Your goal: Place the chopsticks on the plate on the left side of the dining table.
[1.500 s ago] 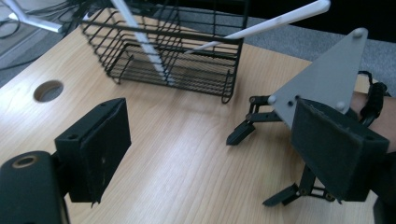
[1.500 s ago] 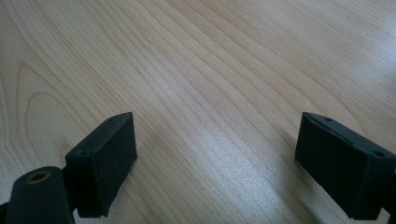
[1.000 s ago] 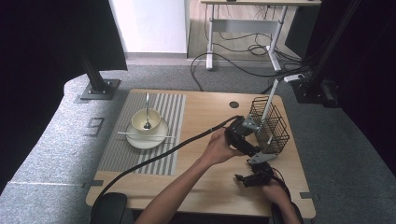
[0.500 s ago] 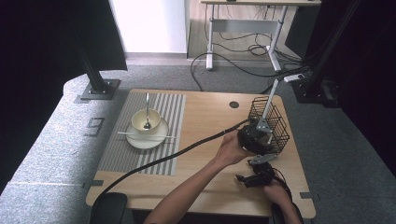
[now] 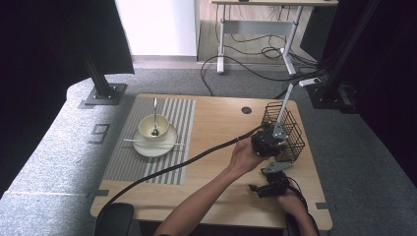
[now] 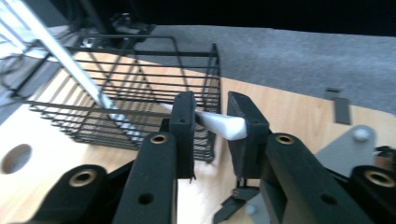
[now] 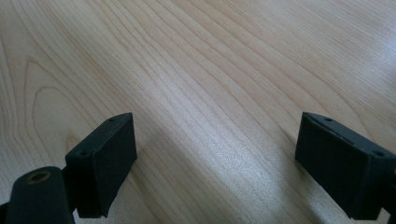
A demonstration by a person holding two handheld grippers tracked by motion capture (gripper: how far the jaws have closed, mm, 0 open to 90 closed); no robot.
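Black jaws of the left gripper [image 6: 210,123] stand a little apart with the white end of a long utensil [image 6: 219,125] lying between them; whether they actually pinch it cannot be told. The utensil's pale handle runs up and away to the far left, leaning out over the rim of a black wire basket [image 6: 140,88]. In the high view that gripper [image 5: 269,140] sits right against the near side of the basket [image 5: 290,129], held by the person's left hand [image 5: 244,156], with its thick black cable [image 5: 187,162] trailing across the table toward the near left corner.

The right gripper [image 7: 215,158] has its jaws spread wide over bare pale wood, holding nothing. In the high view it [image 5: 269,188] rests low near the table's near right edge, gripped by the right hand [image 5: 290,201], just near of the left gripper.

The basket stands close to the right edge of the wooden table [image 5: 221,128], leaving little room on that side. Open wood lies between the basket and a grey striped mat [image 5: 169,142] on the left half. On the mat sit a cream bowl [image 5: 154,128] on a plate [image 5: 147,147], a spoon [image 5: 155,115] standing in the bowl, and a thin white stick [image 5: 152,143] laid across the plate. A round cable hole [image 5: 246,110] marks the far middle of the table. No readable writing or brand marks show anywhere.
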